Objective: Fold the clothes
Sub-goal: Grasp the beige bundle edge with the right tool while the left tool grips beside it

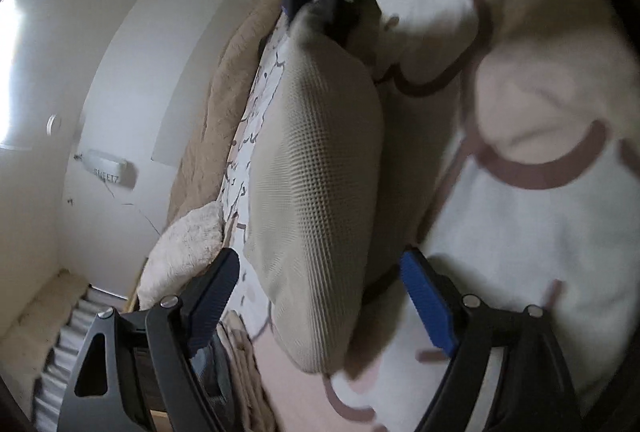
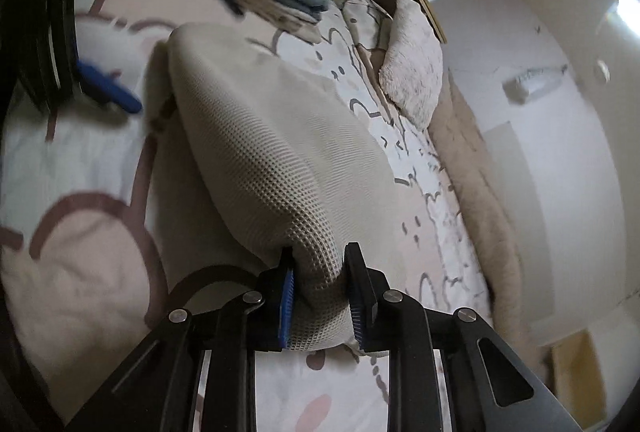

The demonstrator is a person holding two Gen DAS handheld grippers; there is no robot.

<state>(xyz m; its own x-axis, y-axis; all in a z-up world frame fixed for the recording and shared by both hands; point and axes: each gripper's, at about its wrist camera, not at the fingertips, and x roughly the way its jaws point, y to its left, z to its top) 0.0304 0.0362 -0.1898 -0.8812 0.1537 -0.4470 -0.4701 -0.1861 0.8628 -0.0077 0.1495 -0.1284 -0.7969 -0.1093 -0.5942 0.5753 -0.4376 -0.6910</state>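
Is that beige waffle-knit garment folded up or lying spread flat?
Neither: the waffle-knit garment is lifted and bunched, one end pinched in the right gripper, hanging above the patterned bedsheet.

The left-hand black plastic two-finger gripper (image 1: 316, 300) has angular arms with triangular cut-outs, round silver pivot screws and ribbed pads (one bright blue, one dark navy). The right-hand black plastic two-finger gripper (image 2: 320, 306) matches it: flat black linkage arms, silver screw heads, and blue ribbed pads on its inner faces.
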